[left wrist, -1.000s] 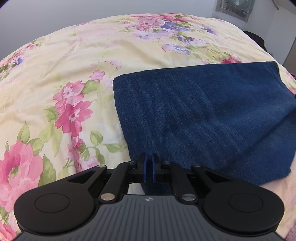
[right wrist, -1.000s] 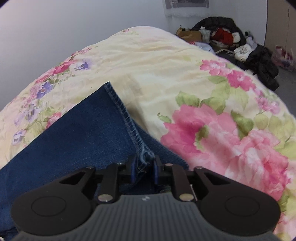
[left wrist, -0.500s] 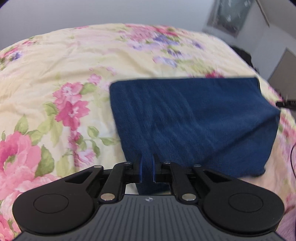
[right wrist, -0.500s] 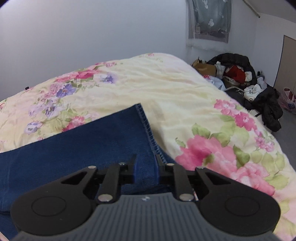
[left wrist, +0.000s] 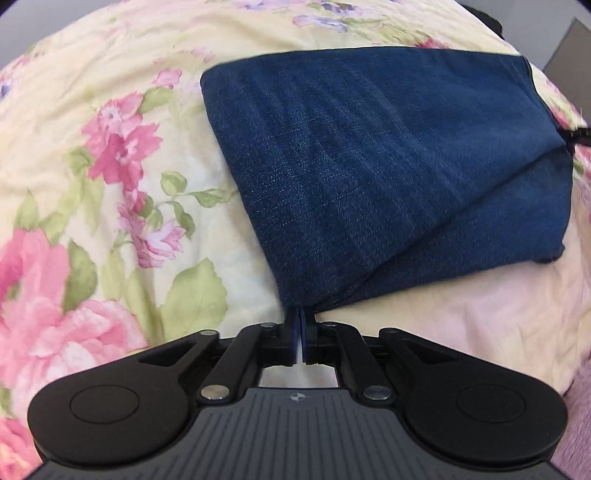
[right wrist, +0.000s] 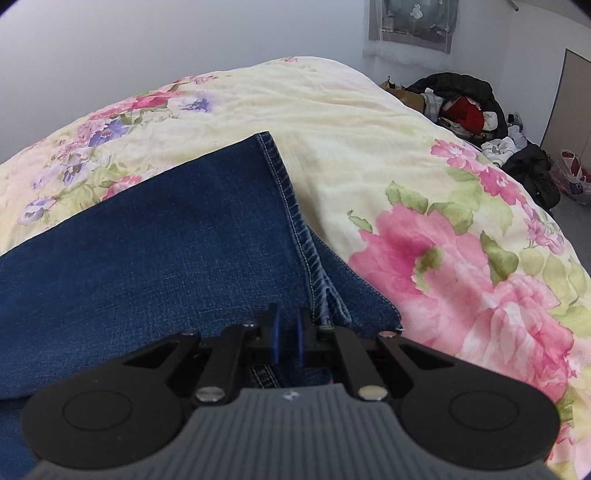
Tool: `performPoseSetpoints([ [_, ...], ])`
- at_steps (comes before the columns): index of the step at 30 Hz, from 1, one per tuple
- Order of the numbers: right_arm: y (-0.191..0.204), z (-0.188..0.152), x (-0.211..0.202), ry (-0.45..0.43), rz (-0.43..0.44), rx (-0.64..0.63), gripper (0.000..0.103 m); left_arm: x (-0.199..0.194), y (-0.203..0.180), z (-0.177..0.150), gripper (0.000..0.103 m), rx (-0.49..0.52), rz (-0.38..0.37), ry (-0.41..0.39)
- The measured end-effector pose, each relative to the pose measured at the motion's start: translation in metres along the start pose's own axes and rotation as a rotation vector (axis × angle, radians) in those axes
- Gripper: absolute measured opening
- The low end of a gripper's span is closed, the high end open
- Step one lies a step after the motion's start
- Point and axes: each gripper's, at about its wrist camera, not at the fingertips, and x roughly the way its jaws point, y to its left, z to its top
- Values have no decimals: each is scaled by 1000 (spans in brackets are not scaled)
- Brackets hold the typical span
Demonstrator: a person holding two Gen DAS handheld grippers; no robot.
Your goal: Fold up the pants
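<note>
The dark blue denim pants (left wrist: 388, 166) lie folded on the floral bed (left wrist: 110, 166), their near edge now lifted clear of the cover where a second ago it rested flat. The left gripper (left wrist: 300, 325) has its jaws pinched almost together on the fold's near corner. The right gripper (right wrist: 288, 332), jaws a narrow gap apart, sits by the stitched hem (right wrist: 295, 221); whether it clamps denim is unclear. Judging by this, another fold has begun.

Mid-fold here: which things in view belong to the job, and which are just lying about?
Job:
jeans
left claw, shut on a jeans corner
right claw, slightly open over the hem
bed

Lying about:
clothes pile
bag
wall hanging
</note>
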Motion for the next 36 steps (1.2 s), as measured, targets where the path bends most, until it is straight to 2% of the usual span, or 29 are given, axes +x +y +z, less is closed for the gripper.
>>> performPoseSetpoints([
  [3, 2, 3, -8, 10, -15, -1, 2, -24, 1, -2, 12, 61, 32, -26],
  [6, 1, 3, -20, 18, -14, 14, 10, -50, 5, 0, 13, 93, 53, -61],
  [7, 0, 3, -25, 17, -5, 24, 17, -57, 7, 1, 14, 98, 61, -73],
  [8, -1, 1, -31, 14, -2, 36, 31, -67, 9, 4, 16, 102, 70, -88],
  [9, -2, 0, -36, 11, -5, 44, 36, -74, 10, 6, 17, 104, 77, -99],
  [12, -6, -6, -49, 18, 13, 81, 41, -94, 5, 16, 20, 104, 100, -135],
  [16, -22, -15, -61, 40, 77, 231, 59, -109, 5, 21, 25, 92, 101, -185],
  [18, -31, -21, -64, 49, 111, 310, 61, -111, 5, 25, 28, 79, 98, -206],
  [20, -38, -27, -65, 58, 148, 380, 68, -109, 5, 28, 30, 50, 94, -238],
  [23, -48, -36, -61, 69, 189, 493, 74, -101, 5, 35, 34, -17, 64, -280],
  [28, -58, -48, -46, 80, 238, 600, 74, -70, -6, 52, 34, -109, -17, -320],
  [36, -84, -53, -13, 32, 347, 762, 74, -8, -49, 88, 34, -109, -78, -306],
])
